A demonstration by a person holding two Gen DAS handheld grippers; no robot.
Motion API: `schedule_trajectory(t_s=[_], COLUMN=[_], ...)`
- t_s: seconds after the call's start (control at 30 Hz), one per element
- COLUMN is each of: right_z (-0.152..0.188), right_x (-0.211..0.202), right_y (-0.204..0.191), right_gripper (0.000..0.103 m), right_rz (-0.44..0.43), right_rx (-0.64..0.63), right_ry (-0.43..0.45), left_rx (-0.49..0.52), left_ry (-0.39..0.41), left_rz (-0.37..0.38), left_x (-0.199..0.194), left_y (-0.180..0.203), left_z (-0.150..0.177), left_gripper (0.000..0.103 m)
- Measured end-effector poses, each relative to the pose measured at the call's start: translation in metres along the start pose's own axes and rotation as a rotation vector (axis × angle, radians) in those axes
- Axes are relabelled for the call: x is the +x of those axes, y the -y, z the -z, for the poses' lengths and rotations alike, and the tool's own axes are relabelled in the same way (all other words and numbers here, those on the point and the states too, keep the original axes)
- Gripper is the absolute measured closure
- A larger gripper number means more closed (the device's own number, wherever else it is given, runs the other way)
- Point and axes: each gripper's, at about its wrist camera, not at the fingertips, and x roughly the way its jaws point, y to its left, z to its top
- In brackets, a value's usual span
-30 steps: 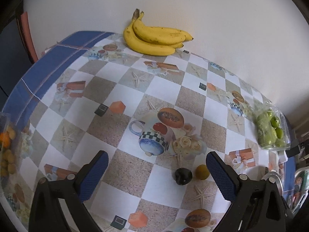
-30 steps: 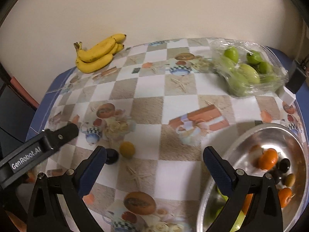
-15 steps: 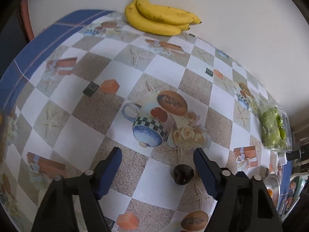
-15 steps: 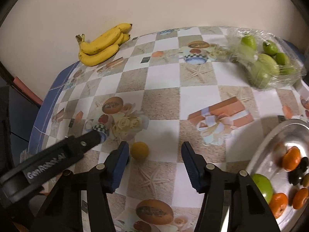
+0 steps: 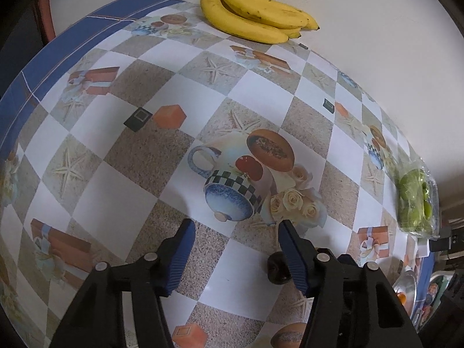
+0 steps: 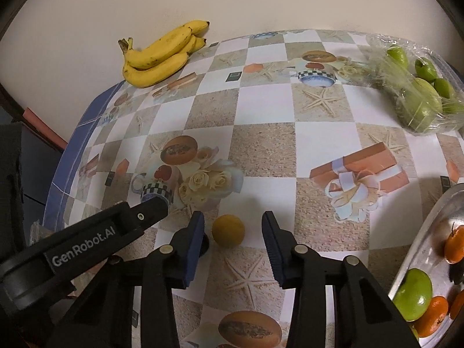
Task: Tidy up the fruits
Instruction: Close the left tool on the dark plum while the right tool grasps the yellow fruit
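A small yellow fruit (image 6: 228, 230) lies on the patterned tablecloth, between the open fingers of my right gripper (image 6: 233, 225), not gripped. A small dark fruit (image 5: 277, 267) lies just outside the right finger of my open, empty left gripper (image 5: 235, 230); in the right wrist view it is mostly hidden behind the right gripper's left finger. The left gripper's arm (image 6: 87, 240) shows at the left in the right wrist view. A metal tray (image 6: 420, 249) at the right holds oranges, a green apple and dark fruits.
A banana bunch (image 5: 255, 17) lies at the far edge by the wall; it also shows in the right wrist view (image 6: 162, 53). A plastic bag of green fruit (image 6: 417, 84) lies at the far right. The table's blue edge (image 5: 58, 46) is at the left.
Both grippers have moved forward and down toward the table and narrowed their opening. The right gripper now brackets the yellow fruit; the dark fruit has slipped beside the left gripper's right finger.
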Motion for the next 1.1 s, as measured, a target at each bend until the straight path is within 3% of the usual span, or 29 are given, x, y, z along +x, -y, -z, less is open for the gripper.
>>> schedule_trajectory(t_s=[0.37, 0.83, 1.1], right_z=[0.002, 0.002, 0.006], right_x=[0.008, -0.010, -0.024], right_y=[-0.003, 0.010, 0.035], right_gripper=[0.076, 0.077, 0.077], right_rz=[-0.008, 0.006, 0.036], right_rx=[0.011, 0.059, 0.115], right_ry=[-0.014, -0.005, -0.017], left_rx=[-0.020, -0.004, 0.055], left_ry=[-0.009, -0.021, -0.043], left_rz=[0.001, 0.028, 0.057], left_x=[0.000, 0.000, 0.004], left_y=[-0.002, 0.006, 0.026], left_z=[0.001, 0.003, 0.009], left_gripper=[0.042, 0.042, 0.052])
